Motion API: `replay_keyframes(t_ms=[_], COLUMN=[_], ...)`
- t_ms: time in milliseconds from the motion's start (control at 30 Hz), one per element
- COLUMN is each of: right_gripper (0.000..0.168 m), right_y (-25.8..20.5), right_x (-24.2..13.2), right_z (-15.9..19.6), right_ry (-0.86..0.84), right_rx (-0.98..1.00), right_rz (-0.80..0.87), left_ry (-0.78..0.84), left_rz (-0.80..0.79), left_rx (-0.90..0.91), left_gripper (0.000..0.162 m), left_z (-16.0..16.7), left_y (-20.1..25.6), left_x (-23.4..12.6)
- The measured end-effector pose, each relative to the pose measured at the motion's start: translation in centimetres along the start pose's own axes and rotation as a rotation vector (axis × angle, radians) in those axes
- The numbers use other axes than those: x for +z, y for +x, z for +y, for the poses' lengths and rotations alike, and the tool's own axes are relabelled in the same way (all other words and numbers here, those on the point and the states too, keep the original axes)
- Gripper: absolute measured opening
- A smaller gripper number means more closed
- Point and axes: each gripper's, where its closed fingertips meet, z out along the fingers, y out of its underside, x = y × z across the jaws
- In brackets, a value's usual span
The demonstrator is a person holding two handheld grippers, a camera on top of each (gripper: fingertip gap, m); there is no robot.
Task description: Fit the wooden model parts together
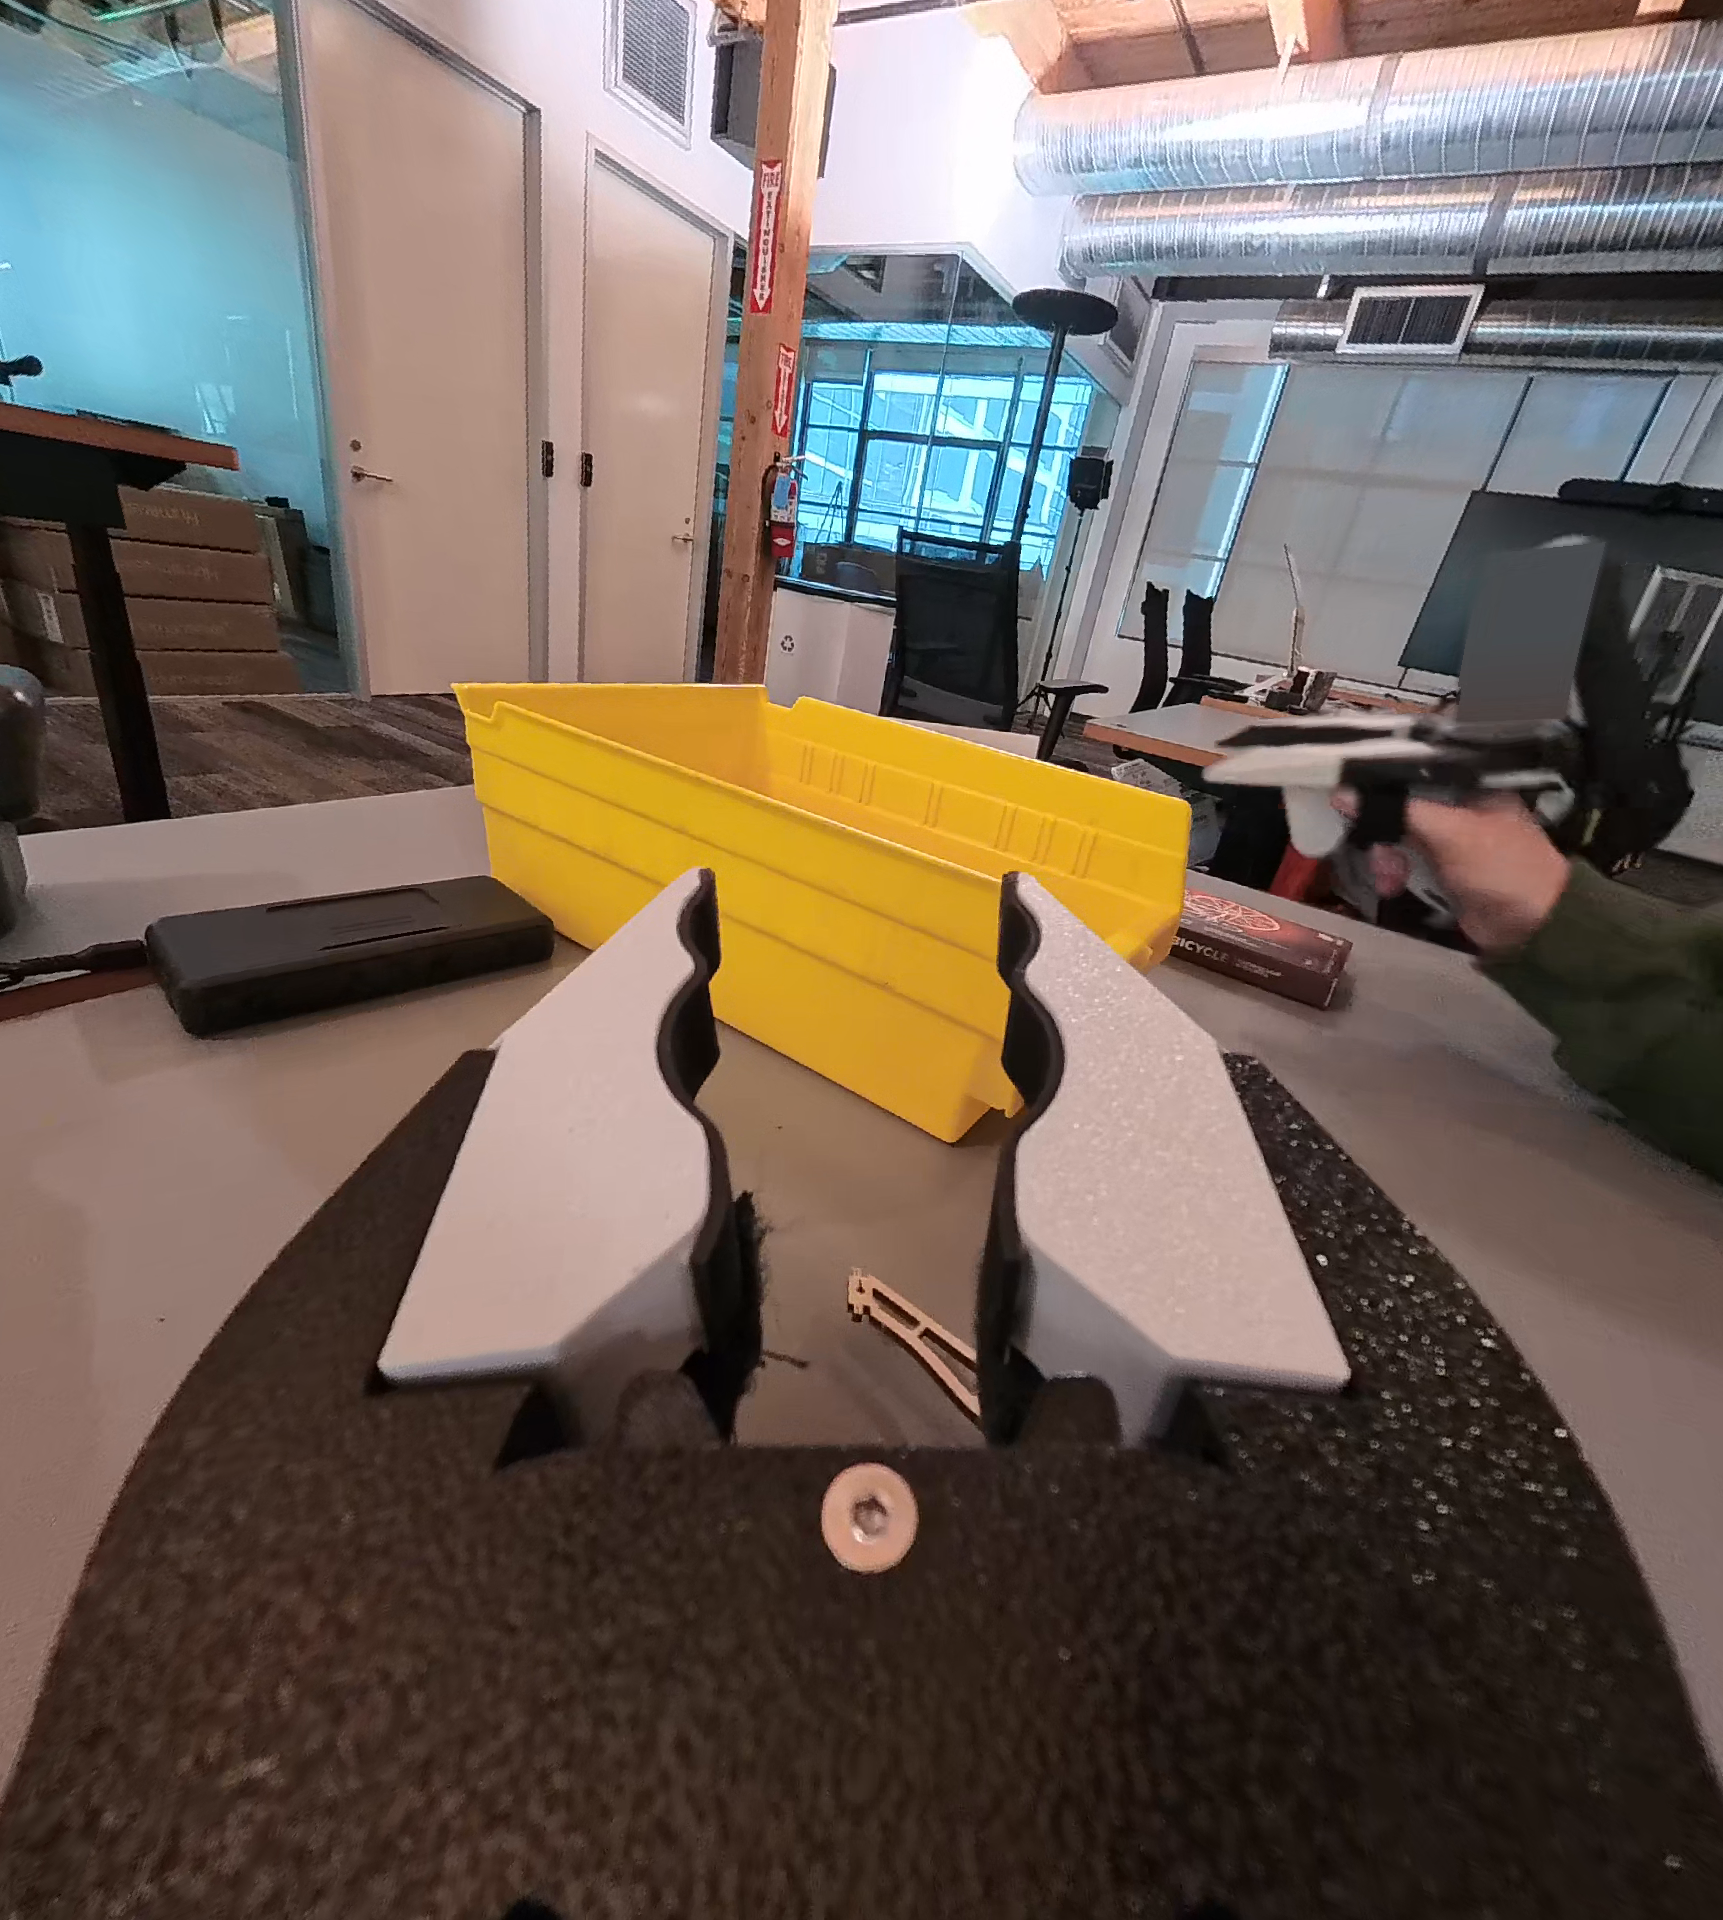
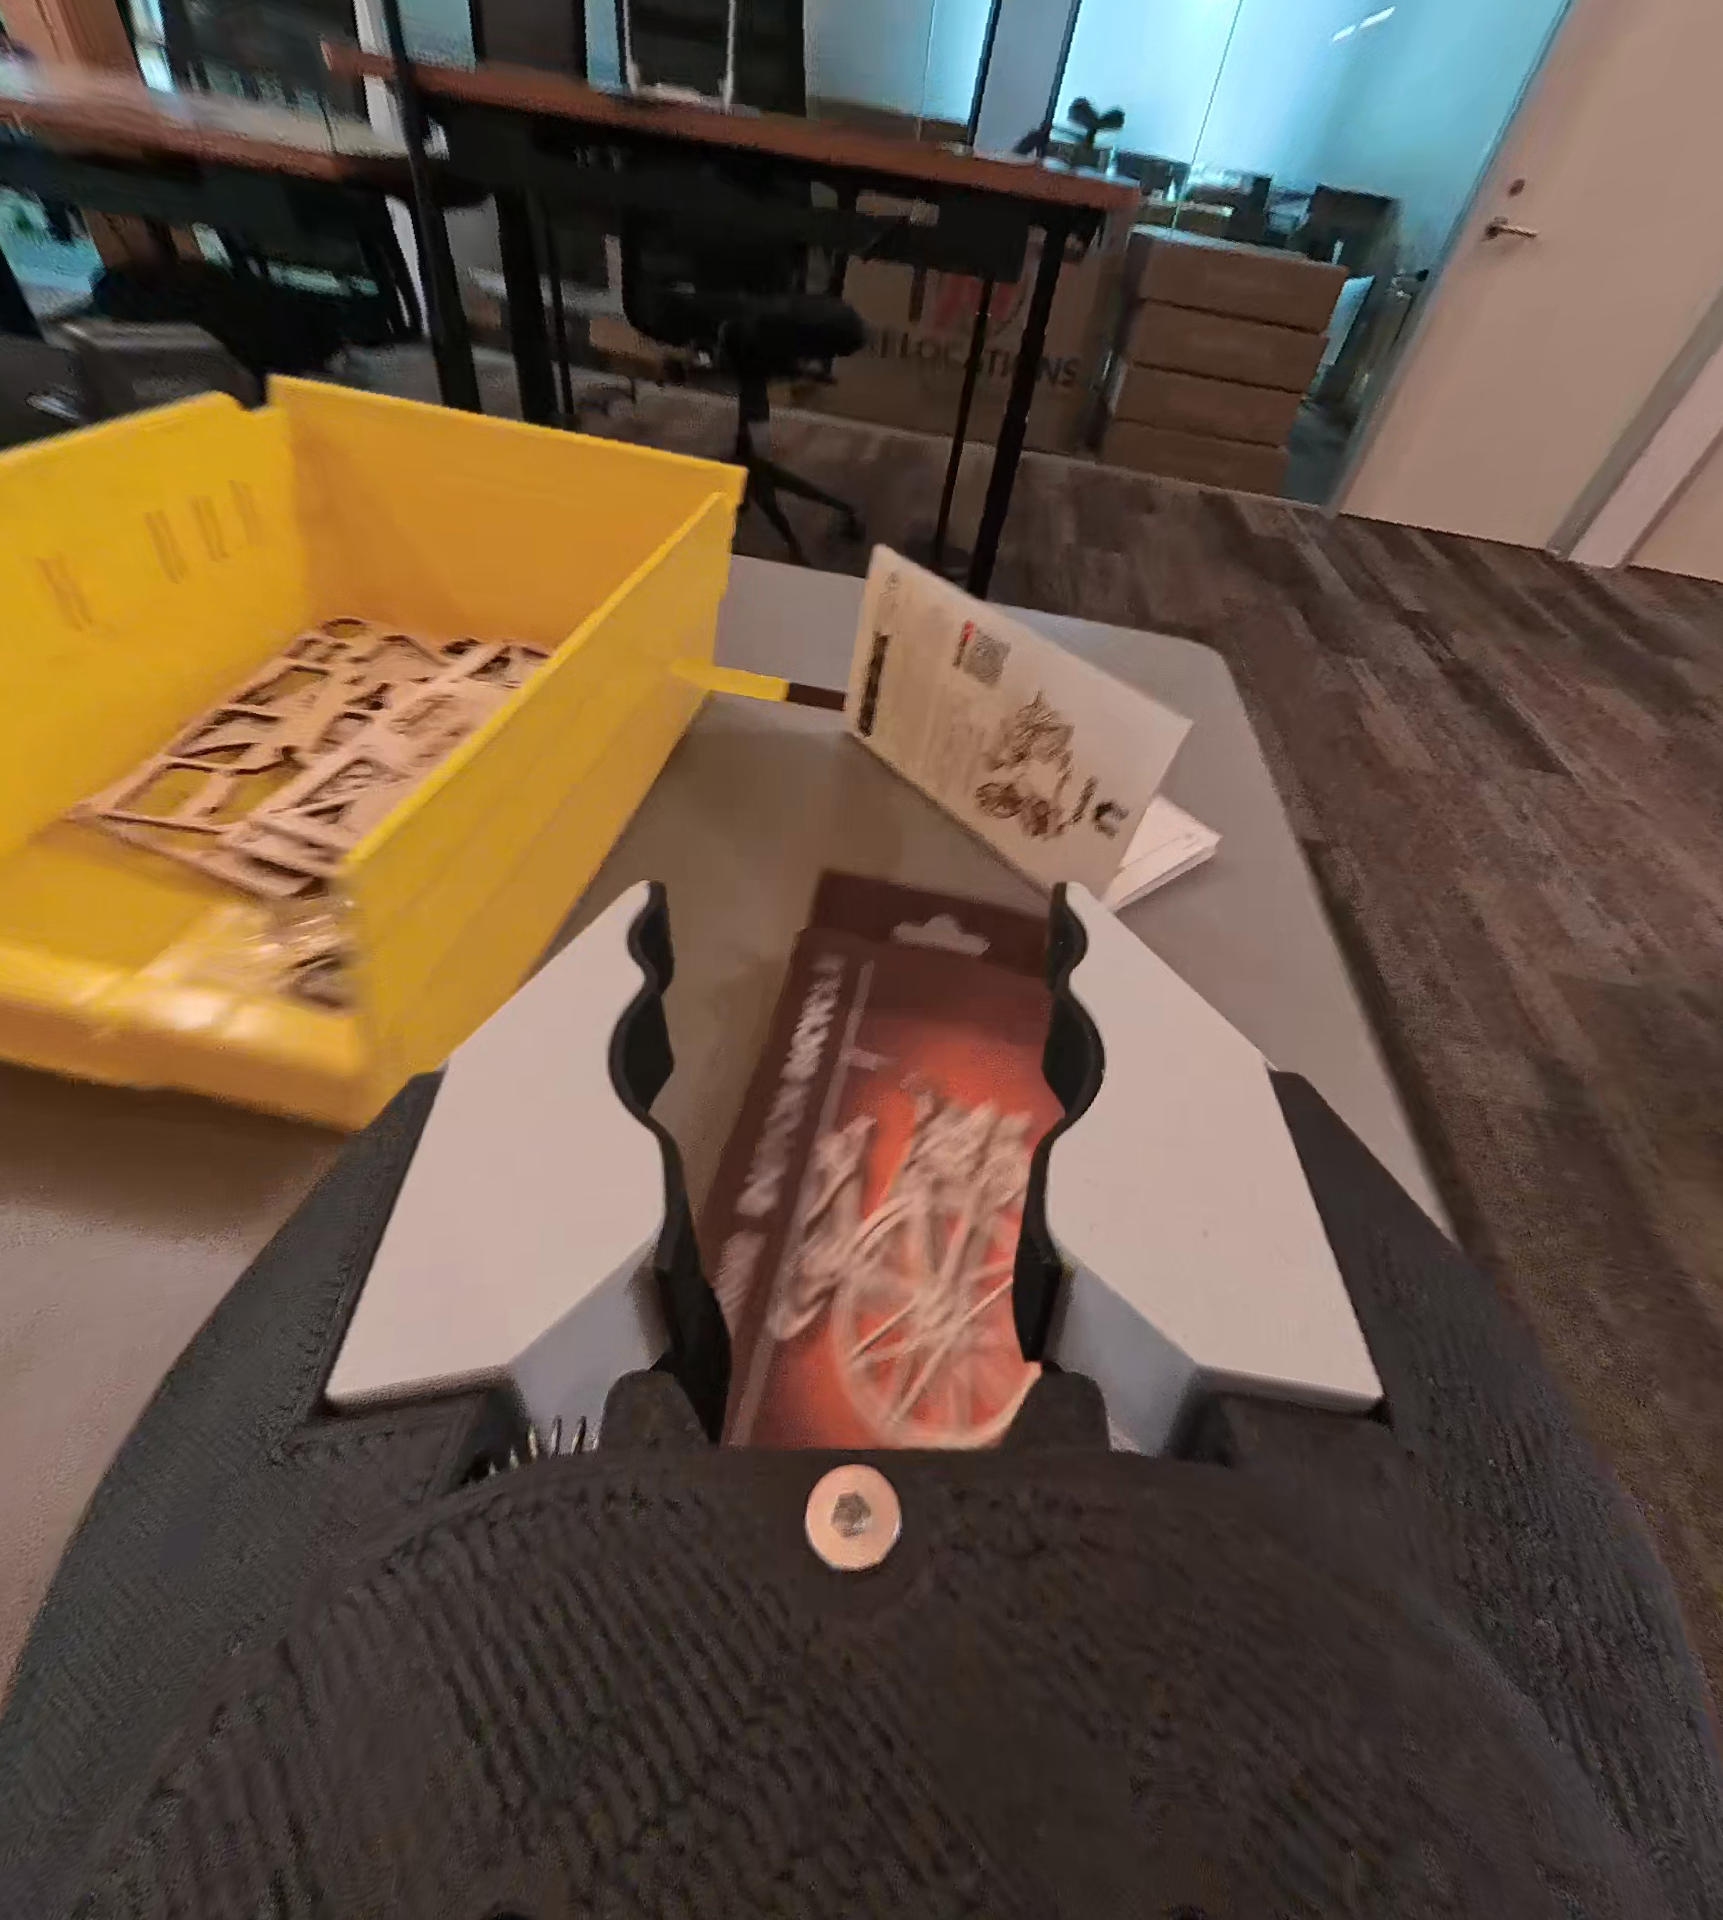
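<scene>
A small thin wooden part (image 1: 914,1340) lies on the grey table between the bases of my left gripper's fingers. My left gripper (image 1: 857,914) is open and empty, low over the table, pointing at the yellow bin (image 1: 836,862). My right gripper (image 2: 852,925) is open and empty, above a red-brown kit box (image 2: 888,1195). Several cut wooden sheets (image 2: 317,738) lie inside the yellow bin (image 2: 524,748) to its left. The right gripper also shows in the left wrist view (image 1: 1241,753), held in a hand (image 1: 1491,873) beyond the bin.
A black rectangular case (image 1: 348,951) with a cable lies left of the bin. The kit box (image 1: 1262,951) sits right of the bin. A folded instruction sheet (image 2: 1013,738) stands on the table's far end. The table edge and floor lie to the right. Spacing between my two grippers at the tips: around 40 centimetres.
</scene>
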Motion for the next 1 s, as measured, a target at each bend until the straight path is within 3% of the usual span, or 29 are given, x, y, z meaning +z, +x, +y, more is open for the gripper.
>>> replay_keyframes(t_ms=[67, 167, 267, 467, 600, 700, 833, 900, 1000], right_gripper=[0.073, 0.086, 0.082, 0.035, 0.000, 0.000, 0.000, 0.000, 0.000], right_y=[3.1, 6.3, 7.9, 6.3, 5.6, 1.8, -7.0, -11.9, -18.7], right_x=[3.2, 8.9, 13.0, 15.3, 11.9, 6.7, -0.8, -3.9, -7.1], right_z=[-0.8, 0.3, 2.1, 2.6, -2.5, -6.9, -11.6, -12.7, -12.8], right_ry=[-0.056, -0.175, -0.272, -0.321, -0.104, 0.030, 0.183, 0.255, 0.353], right_rx=[0.009, 0.176, 0.275, 0.349, 0.008, -0.402, -0.898, -1.039, -1.091], right_rz=[-0.022, -0.122, -0.172, -0.295, -0.162, -0.058, 0.048, 0.056, -0.016], left_ry=[-0.007, -0.005, -0.007, -0.016, -0.007, -0.001, 0.018, 0.028, 0.065], left_rz=[-0.001, -0.006, -0.012, -0.012, -0.017, -0.020, -0.027, -0.044, -0.079], left_rx=[-0.002, -0.017, -0.017, -0.010, -0.015, -0.008, 0.011, 0.035, 0.101], left_gripper=[0.052, 0.052, 0.053, 0.053, 0.053, 0.053, 0.053, 0.053, 0.057], left_z=[0.2, 0.2, 0.2, 0.4, 0.2, 0.1, -0.4, -0.8, -2.2], left_y=[-0.1, -0.4, -0.5, -0.6, -0.7, -0.7, -0.6, -0.8, -1.9], left_x=[0.1, 0.1, 0.1, 0.3, 0.2, 0.2, 0.0, -0.5, -2.3])
